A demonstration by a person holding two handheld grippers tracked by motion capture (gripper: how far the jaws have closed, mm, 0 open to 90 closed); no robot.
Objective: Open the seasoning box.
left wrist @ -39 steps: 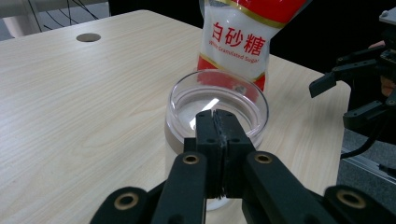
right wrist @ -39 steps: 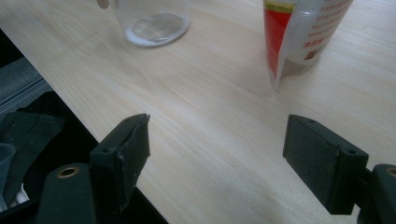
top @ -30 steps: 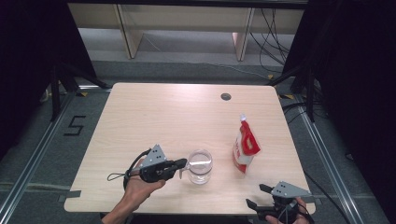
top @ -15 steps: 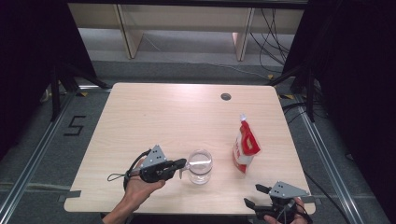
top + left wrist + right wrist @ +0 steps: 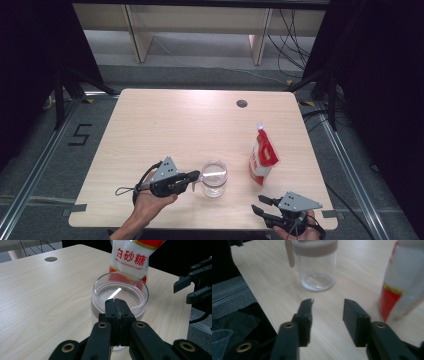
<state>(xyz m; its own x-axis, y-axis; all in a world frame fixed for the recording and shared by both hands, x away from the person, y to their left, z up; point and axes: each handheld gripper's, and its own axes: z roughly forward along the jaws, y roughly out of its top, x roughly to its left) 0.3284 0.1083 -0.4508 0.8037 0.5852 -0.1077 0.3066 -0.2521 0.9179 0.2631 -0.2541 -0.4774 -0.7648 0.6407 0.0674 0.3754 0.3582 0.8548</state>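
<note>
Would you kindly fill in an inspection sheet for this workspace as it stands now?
Surface: light wooden table, with a round grommet hole.
Job's things: clear glass jar, open-topped; red and white sugar bag upright to its right.
Clutter: nothing seen.
Grippers: left gripper shut, tips at the jar's rim; right gripper near the table's front edge, jaws apart and just been closing, nothing between them.
Cables: a black cable trails from the left gripper.
Surroundings: shelf unit and loose wires behind the table.

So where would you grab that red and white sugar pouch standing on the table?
Probably the narrow neck just under the cap of the upright red and white sugar pouch, coming level from the right gripper's side; the wider body below looks soft and bulging.
</note>
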